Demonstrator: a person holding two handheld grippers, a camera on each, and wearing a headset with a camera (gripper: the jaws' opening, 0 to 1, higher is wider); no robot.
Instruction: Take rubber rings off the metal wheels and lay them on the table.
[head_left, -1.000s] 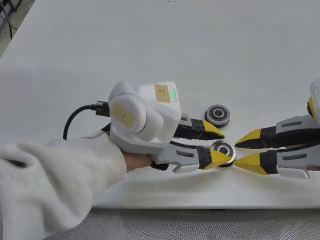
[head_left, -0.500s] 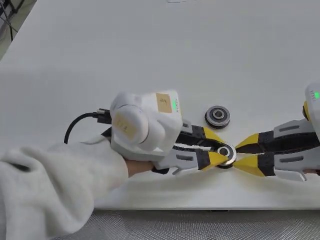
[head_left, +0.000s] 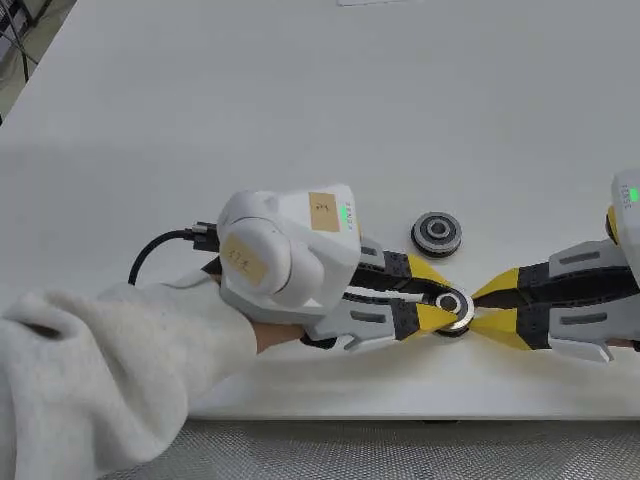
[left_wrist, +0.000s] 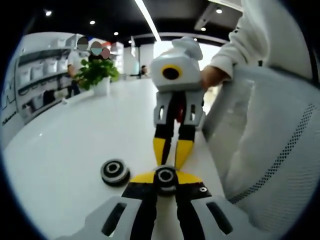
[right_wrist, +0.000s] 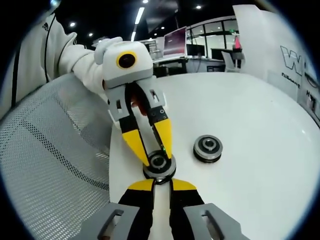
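While my left tongs (head_left: 442, 297) sit clamped across the near wheel (head_left: 453, 304) on the white surface (head_left: 300, 100), my right tongs (head_left: 478, 307) meet that wheel's opposite rim, jaws nearly together. I can't tell if they pinch anything. The second wheel (head_left: 437, 232) lies just beyond the near wheel, apart, untouched.

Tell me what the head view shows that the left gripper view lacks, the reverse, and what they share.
Head view: the black cable behind the left gripper. Left gripper view: a potted plant and shelves beyond the table. Both: the right gripper meeting the left at the near wheel, and the spare wheel.
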